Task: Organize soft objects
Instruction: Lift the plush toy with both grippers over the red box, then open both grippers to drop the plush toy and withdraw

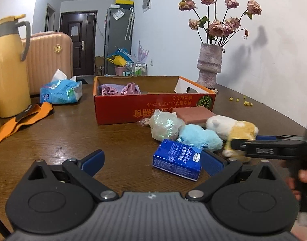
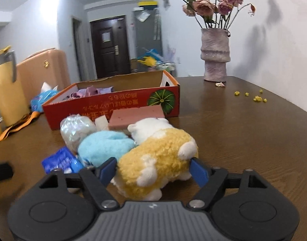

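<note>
Far right on my table (image 1: 73, 140): a rough pinkish vase (image 1: 209, 64) of dried roses (image 1: 219, 10), one fallen petal (image 2: 220, 84) at its foot. Small yellow bits (image 2: 258, 98) scattered to its right. Far left: a yellow thermos jug (image 1: 9, 68), an orange strap (image 1: 22, 118) lying by its base. Beyond the table, a pink suitcase (image 1: 46, 60), a dark door (image 1: 79, 42), a grey fridge (image 1: 119, 36).

This is a home, a lived-in flat: a wooden table (image 1: 73, 140) holds a vase of dried roses (image 1: 210, 64), with a thermos (image 1: 8, 70) on the left; a pink suitcase (image 1: 48, 60), fridge (image 1: 118, 40) and dark front door (image 1: 79, 40) stand far behind.
</note>
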